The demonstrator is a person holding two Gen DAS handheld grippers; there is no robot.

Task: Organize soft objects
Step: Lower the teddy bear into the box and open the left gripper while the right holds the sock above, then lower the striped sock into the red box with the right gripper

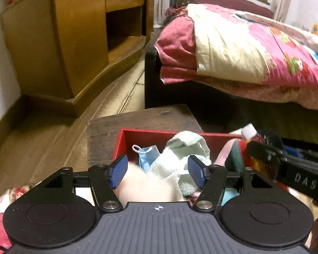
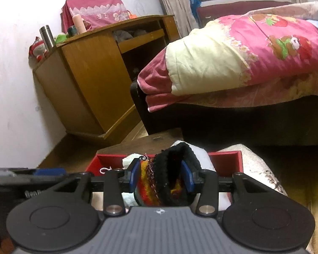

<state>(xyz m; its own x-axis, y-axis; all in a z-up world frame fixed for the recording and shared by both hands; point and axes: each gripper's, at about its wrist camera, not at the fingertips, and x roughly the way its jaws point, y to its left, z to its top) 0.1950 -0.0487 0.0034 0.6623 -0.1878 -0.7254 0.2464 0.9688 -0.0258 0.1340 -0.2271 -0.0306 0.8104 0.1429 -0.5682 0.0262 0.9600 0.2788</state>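
Here, at the upper left of the left wrist view, a wooden cabinet (image 1: 59,42) stands against the wall, with a bed under a pink quilt (image 1: 254,48) filling the upper right. Low in the centre, the left claw (image 1: 158,174) has its blue pads spread apart over a red box (image 1: 125,139) that sits on a dark wooden desk (image 1: 120,127); a blue face mask (image 1: 146,156) and a pale green towel (image 1: 180,154) lie inside, beside what may be a pale plush item, too blurred to name. In the right wrist view, the right claw (image 2: 162,176) is clamped on a striped knitted piece with black trim (image 2: 165,180), held above the same box.
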